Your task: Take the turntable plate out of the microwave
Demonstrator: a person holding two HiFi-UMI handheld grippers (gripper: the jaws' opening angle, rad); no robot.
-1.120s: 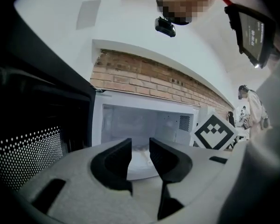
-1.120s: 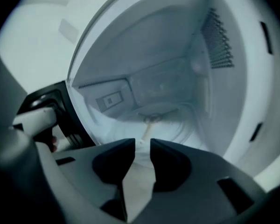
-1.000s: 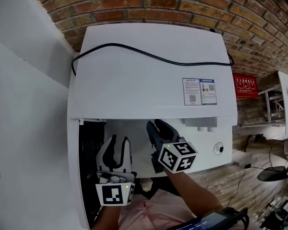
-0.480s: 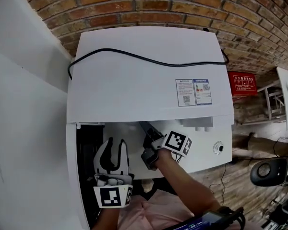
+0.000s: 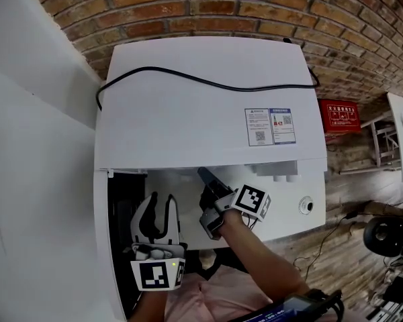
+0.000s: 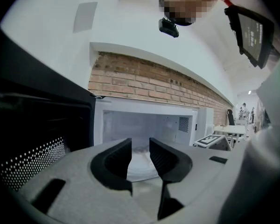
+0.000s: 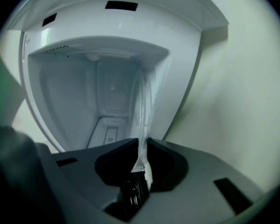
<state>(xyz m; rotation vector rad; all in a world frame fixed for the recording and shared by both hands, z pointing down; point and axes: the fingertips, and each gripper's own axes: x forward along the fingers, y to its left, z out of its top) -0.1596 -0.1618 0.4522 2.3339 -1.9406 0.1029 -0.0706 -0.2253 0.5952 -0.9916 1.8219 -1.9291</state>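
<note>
The white microwave (image 5: 201, 113) stands with its dark door (image 5: 124, 220) swung open to the left. Its clear glass turntable plate (image 6: 139, 164) lies on the cavity floor. My right gripper (image 5: 207, 180) reaches into the cavity mouth, rolled onto its side. In the right gripper view the plate (image 7: 142, 101) runs edge-on between the jaws of the right gripper (image 7: 141, 143). These jaws have just been closing, and both pads now press on the rim. My left gripper (image 5: 162, 198) hovers open in front of the cavity, and in its own view the left gripper (image 6: 140, 143) holds nothing.
A black cable (image 5: 188, 79) lies across the microwave's top, beside a label sticker (image 5: 272, 126). Behind stands a brick wall (image 5: 221, 5), and at the left a white wall (image 5: 33, 146). The control knob (image 5: 306, 206) is right of the cavity. The perforated door (image 6: 28, 139) is at left.
My right gripper rolled onto its side, sank a little toward the cavity floor and narrowed its jaws from wide apart onto the plate's rim. The left gripper stayed put.
</note>
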